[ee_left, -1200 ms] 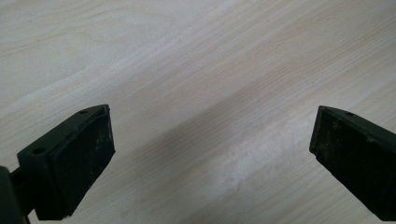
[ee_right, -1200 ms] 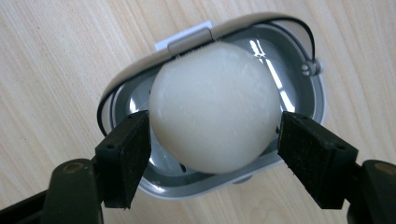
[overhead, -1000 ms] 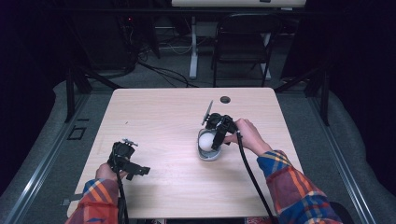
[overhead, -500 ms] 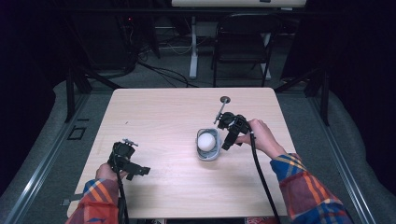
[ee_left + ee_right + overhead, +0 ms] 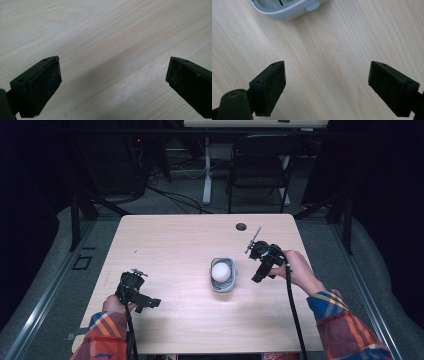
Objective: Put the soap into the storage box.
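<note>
A white ball (image 5: 221, 270) rests in a small grey container (image 5: 223, 285) near the middle of the light wooden table (image 5: 175, 245). My right gripper (image 5: 257, 279) hovers to the container's right, apart from it. Its jaws have just been opening and stand wide with only bare wood between them (image 5: 327, 82). The container's rim (image 5: 287, 12) shows at the top of the right gripper view. My left gripper (image 5: 152, 304) stays low at the table's front left, open over bare wood (image 5: 112, 80).
A dark round hole (image 5: 241, 226) sits in the table near its far edge. Beyond the table stand a black chair (image 5: 260, 170) and a desk leg (image 5: 206, 170) with cables on the floor. Plaid sleeves (image 5: 340, 320) come in from the bottom.
My right gripper has drawn away from the container to the right, and its jaws have parted. The white ball stays in the container. The left gripper has kept still.
</note>
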`<state>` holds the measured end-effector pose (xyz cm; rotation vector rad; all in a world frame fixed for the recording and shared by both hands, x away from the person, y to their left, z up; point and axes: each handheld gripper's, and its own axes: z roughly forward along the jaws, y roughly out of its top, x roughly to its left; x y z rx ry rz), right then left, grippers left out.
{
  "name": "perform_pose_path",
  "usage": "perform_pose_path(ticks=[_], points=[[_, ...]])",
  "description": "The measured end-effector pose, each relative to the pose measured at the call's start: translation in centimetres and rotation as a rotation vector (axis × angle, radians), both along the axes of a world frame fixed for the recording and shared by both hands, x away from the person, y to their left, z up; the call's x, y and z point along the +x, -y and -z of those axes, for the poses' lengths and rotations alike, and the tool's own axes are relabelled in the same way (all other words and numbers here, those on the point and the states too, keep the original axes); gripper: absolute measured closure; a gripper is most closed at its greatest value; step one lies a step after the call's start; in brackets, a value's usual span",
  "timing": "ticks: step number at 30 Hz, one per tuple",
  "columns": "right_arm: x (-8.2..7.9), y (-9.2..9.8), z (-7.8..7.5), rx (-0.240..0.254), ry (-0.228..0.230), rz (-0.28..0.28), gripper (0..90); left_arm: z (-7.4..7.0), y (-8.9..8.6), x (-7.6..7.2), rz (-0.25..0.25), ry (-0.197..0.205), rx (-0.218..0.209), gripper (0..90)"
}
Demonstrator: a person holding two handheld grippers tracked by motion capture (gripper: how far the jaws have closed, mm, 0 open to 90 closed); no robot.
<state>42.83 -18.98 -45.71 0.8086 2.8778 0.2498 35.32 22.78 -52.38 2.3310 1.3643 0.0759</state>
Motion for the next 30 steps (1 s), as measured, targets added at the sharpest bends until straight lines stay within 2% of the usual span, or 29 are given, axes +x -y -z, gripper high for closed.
perform_pose_path(ticks=[2,4,5,6,9,12,16,18,20,21,24,25,27,30], points=[[-0.3,1.0,-0.1,0.025,0.005,0.018,13.5,-0.1,0.0,-0.1,-0.010,0.004,-0.004,0.0],[-0.7,1.9,-0.1,0.003,0.011,0.029,13.4,-0.1,-0.1,0.0,-0.014,0.009,-0.005,0.0],[-1.0,2.8,0.1,0.020,0.013,0.052,12.5,-0.1,-0.1,0.0,-0.021,0.006,-0.005,0.0],[-1.1,3.2,0.0,0.011,0.010,0.054,11.8,-0.1,-0.1,0.0,-0.021,0.008,-0.004,0.0],[-1.7,4.9,0.3,0.037,0.017,0.089,11.0,-0.2,0.0,-0.1,-0.020,0.021,-0.009,0.0],[-2.4,6.5,0.8,0.036,0.006,0.124,9.2,-0.3,-0.1,-0.1,-0.023,0.022,-0.014,0.0],[-3.5,8.0,1.8,0.085,0.004,0.165,7.3,-0.4,-0.2,-0.2,-0.027,0.034,-0.020,0.0],[-4.1,8.5,2.3,0.060,-0.001,0.167,5.9,-0.4,-0.2,-0.2,-0.026,0.034,-0.020,0.0],[-4.7,8.9,3.2,0.065,-0.015,0.180,5.5,-0.4,-0.1,-0.3,-0.027,0.034,-0.023,0.0],[-4.9,9.2,3.5,0.041,-0.025,0.174,4.7,-0.4,-0.1,-0.2,-0.027,0.032,-0.022,0.0],[-5.6,9.8,4.4,0.050,-0.025,0.202,4.5,-0.4,-0.1,-0.2,-0.023,0.031,-0.020,0.0],[-5.7,10.0,4.4,0.023,-0.031,0.196,4.5,-0.4,-0.1,-0.2,-0.023,0.031,-0.020,0.0],[-6.3,10.4,4.8,0.019,-0.030,0.201,4.4,-0.3,-0.1,-0.1,-0.026,0.026,-0.022,0.0],[-7.1,11.2,5.5,0.042,-0.022,0.236,3.9,-0.2,0.0,-0.1,-0.018,0.023,-0.019,0.0]])
